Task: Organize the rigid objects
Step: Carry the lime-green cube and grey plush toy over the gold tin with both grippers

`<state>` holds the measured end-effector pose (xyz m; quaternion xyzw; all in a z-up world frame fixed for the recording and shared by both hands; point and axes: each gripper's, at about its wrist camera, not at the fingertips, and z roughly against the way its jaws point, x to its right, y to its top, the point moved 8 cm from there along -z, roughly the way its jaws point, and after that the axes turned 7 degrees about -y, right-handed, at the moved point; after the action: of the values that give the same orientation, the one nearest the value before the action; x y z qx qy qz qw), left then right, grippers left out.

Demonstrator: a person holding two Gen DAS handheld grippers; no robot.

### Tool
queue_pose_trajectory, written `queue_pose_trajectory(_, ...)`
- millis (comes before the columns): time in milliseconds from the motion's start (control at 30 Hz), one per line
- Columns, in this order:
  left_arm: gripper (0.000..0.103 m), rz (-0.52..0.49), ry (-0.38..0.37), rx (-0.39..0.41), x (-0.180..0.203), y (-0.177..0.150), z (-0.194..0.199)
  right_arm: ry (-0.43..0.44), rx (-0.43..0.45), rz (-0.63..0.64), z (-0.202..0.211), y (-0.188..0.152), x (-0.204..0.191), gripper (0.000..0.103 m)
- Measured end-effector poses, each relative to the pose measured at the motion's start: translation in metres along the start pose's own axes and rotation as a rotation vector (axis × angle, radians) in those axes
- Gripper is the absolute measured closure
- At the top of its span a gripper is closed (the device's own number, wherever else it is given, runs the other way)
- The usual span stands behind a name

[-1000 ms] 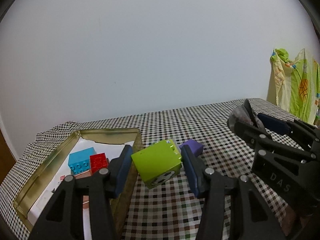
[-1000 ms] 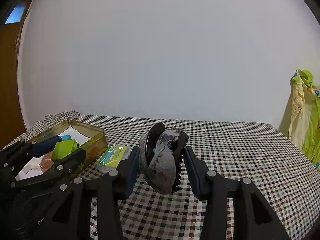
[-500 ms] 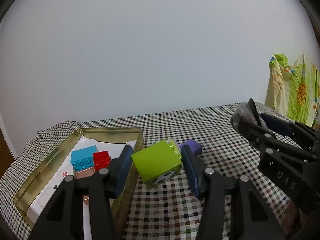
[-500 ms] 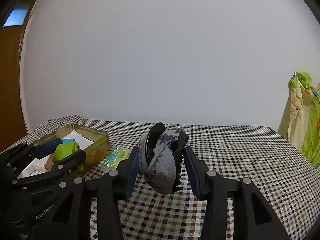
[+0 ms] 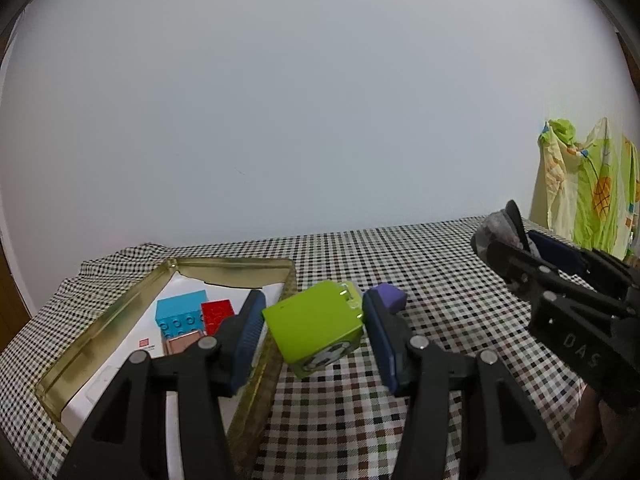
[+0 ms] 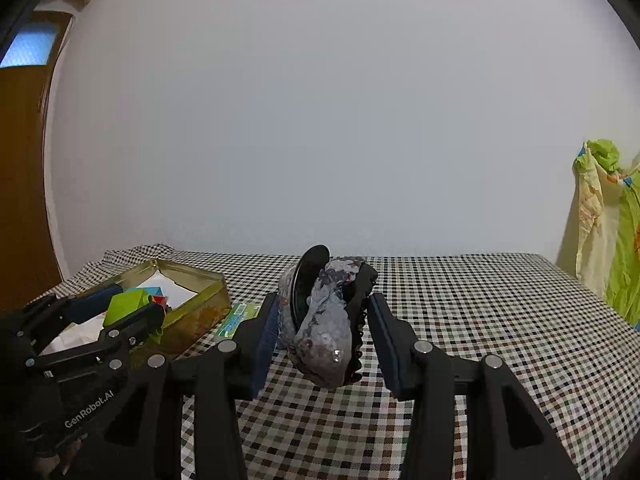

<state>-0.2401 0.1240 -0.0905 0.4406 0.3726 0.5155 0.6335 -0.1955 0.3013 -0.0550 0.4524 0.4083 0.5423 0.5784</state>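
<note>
Inside gold tin (image 5: 120, 312): blue brick (image 5: 180, 312), red brick (image 5: 217, 311)

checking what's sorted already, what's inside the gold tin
Inside the gold tin lie a blue brick, a red brick, a pinkish piece and white paper. The left gripper's finger hides the near right part.

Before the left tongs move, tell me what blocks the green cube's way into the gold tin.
Only the gold metal tin's near wall lies between; the lime-green plastic cube, gripped in the left tongs, must clear it.
</note>
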Motion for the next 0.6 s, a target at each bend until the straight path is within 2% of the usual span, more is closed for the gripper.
queue_pose_trajectory(600, 0.053, 0.015, -0.007, 0.028, -0.015, -0.001, 0.006, 0.016, 0.004, 0.018, 0.006, -0.002, -0.013, 0.055)
